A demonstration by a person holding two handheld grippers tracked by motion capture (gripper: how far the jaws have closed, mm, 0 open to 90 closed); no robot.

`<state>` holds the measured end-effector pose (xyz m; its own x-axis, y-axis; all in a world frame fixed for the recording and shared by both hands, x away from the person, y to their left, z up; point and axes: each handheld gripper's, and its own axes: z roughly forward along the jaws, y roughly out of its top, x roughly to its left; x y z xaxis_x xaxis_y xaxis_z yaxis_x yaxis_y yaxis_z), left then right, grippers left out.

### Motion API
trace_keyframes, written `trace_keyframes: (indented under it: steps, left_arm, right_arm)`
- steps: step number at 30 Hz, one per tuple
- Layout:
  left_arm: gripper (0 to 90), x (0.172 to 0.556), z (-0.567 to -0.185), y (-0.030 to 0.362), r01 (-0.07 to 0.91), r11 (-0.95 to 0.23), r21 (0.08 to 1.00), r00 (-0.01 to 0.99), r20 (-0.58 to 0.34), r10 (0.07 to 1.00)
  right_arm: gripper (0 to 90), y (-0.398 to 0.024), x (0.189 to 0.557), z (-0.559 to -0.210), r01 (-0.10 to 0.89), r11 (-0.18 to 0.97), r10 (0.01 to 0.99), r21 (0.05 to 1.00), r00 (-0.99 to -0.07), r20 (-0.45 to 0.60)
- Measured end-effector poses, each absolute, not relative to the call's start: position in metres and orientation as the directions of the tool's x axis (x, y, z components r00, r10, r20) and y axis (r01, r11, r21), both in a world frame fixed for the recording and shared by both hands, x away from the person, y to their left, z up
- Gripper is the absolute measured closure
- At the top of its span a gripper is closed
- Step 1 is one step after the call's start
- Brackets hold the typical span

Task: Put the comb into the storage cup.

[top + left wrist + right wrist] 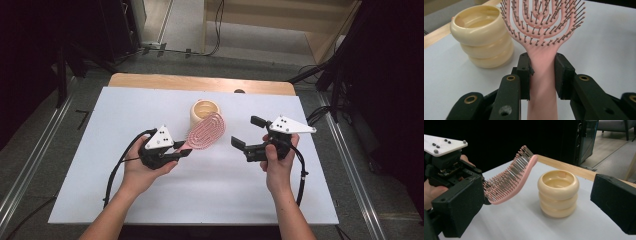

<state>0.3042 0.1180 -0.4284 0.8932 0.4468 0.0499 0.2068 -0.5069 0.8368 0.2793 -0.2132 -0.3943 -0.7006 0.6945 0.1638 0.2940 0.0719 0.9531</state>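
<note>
On the white counter (200, 190), the left tongs (184, 149) pinch the handle of a pink hairbrush (206, 131), with a jaw pressed against each side of the handle just below the vented head, as the left gripper view makes plain. The brush is lifted off the counter and slants up and away from the person's left hand (142, 170), bristles facing upward; its curved head reaches toward a cream ribbed cup (205, 112), shaped like three stacked rings and standing upright near the far middle of the counter. From the high view the brush tip seems to overlap the cup's near side, though whether they touch is hard to say; the right gripper view shows a gap between them. The right tongs (245, 132) are spread wide and hold nothing, hovering to the right of the cup in the right hand (277, 162), their jaws pointing toward the brush.
</note>
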Motion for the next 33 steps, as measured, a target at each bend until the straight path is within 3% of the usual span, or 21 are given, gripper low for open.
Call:
trace_keyframes:
  steps: [10, 33]
  left_arm:
    - [70.4, 0.3, -0.434, 0.109, 0.197, -0.486, 0.852, 0.885, 0.059, 0.462]
    - [70.4, 0.287, -0.441, 0.098, 0.168, -0.454, 0.875, 0.873, 0.082, 0.481]
  right_arm:
    - [0.0, -0.198, 0.28, -0.397, 0.34, 0.029, 0.647, 0.94, -0.723, 0.242]
    - [0.0, -0.171, 0.282, -0.409, 0.387, 0.032, 0.624, 0.921, -0.728, 0.284]
